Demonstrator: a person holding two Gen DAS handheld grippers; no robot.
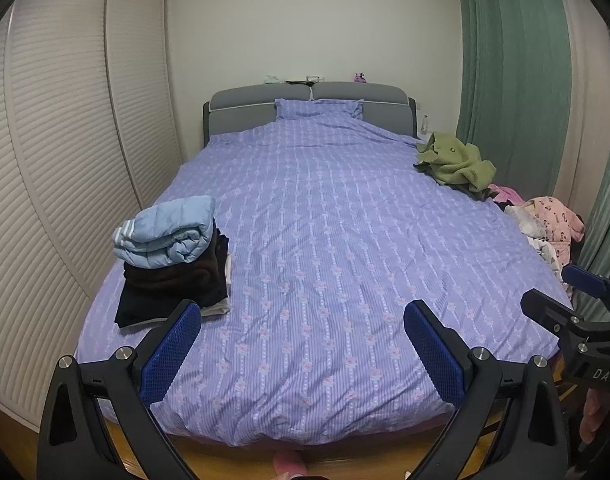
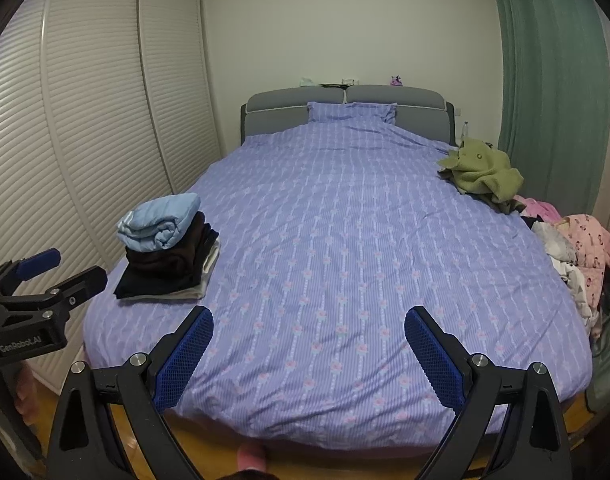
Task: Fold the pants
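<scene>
Bed with lilac floral duvet fills view, middle bare. Near left: folded stack, light-blue quilted piece on top, dark items beneath. Far right: olive fleece garment; nearer right edge, unsorted pile with pink printed piece. No pants identifiable; likely buried in that pile, cannot confirm. Left gripper spread wide, nothing held. Right gripper likewise released, empty. Probable step: fetch next pair. Suggest reaching right, pinching at waistband, dragging to bare middle, laying flat before first fold. Keep clear of stack.
</scene>
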